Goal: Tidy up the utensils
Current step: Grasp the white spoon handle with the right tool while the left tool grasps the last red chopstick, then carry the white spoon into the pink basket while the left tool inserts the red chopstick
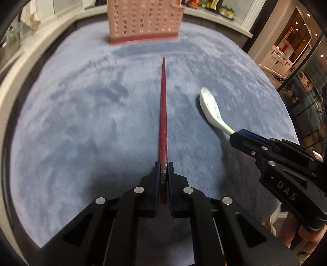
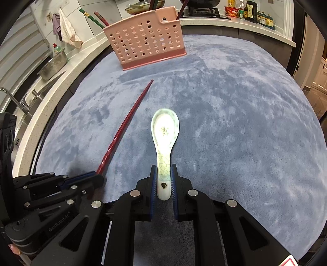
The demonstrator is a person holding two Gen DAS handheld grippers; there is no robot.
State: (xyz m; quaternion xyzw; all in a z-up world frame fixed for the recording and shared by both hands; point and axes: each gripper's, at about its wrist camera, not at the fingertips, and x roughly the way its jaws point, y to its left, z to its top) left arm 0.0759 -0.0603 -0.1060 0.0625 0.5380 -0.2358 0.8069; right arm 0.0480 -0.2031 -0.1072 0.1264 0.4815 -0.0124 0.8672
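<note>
Left wrist view: we see the left gripper (image 1: 163, 169) clenched on the butt of a red chopstick (image 1: 163, 106), whose tip points toward the pink perforated caddy (image 1: 145, 20) at the far edge of the blue cloth (image 1: 81, 122). Held only at its end, the long stick could pivot or slip as we lift it. The right gripper (image 1: 235, 136) sits close beside it, so the two tools could collide.

Right wrist view: the right gripper (image 2: 163, 176) grasps the handle of a white ceramic spoon (image 2: 164, 131), bowl forward. The glazed handle could slide between the pads. The cloth between us and the caddy lies open; chopsticks (image 2: 98, 19) already stand in it, narrowing its openings.
</note>
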